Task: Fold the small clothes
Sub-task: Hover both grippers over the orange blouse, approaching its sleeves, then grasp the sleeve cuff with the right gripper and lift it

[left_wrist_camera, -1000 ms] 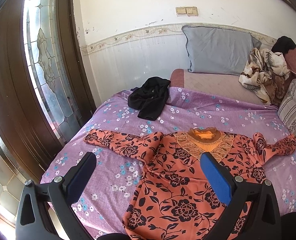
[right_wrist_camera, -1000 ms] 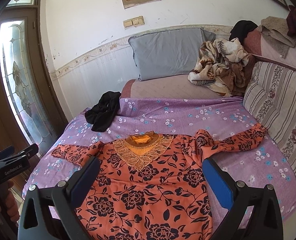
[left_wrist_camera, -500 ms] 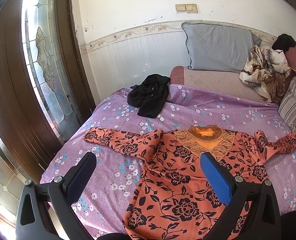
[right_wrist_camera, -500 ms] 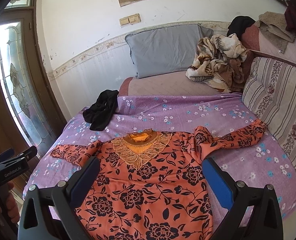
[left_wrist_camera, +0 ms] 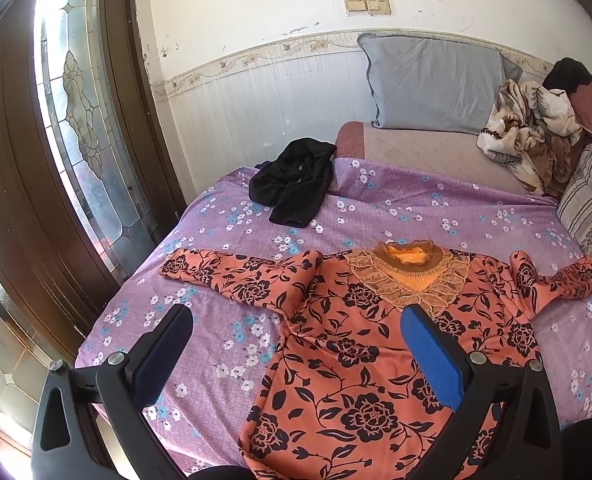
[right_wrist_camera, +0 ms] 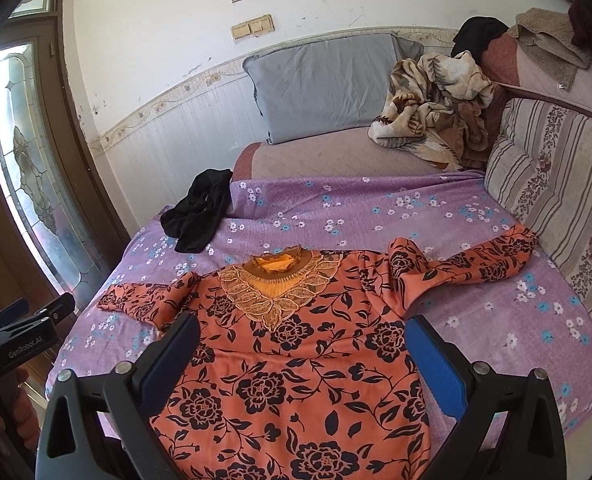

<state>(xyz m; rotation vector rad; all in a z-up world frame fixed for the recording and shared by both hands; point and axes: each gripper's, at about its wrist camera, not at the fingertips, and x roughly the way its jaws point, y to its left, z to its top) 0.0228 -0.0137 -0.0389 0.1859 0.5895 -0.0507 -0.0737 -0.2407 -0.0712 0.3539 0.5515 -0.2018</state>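
Note:
An orange long-sleeved top with black flowers [left_wrist_camera: 359,344] lies flat, face up, on the purple flowered bed sheet [left_wrist_camera: 415,200], sleeves spread to both sides; it also shows in the right wrist view [right_wrist_camera: 288,368]. My left gripper [left_wrist_camera: 296,316] is open and empty, held above the top's left side near the bed's front edge. My right gripper [right_wrist_camera: 301,322] is open and empty, held above the middle of the top. The left gripper also shows at the left edge of the right wrist view [right_wrist_camera: 28,314].
A crumpled black garment [left_wrist_camera: 296,184] lies at the bed's far left. A grey pillow [left_wrist_camera: 431,80] leans on the wall. A patterned blanket pile [left_wrist_camera: 531,128] and a striped cushion [right_wrist_camera: 555,184] stand at the right. A glass-paned door [left_wrist_camera: 76,92] is on the left.
Both grippers have pulled back and tilted slightly; the top and bed appear a little lower and farther in each view. The clothes have not moved.

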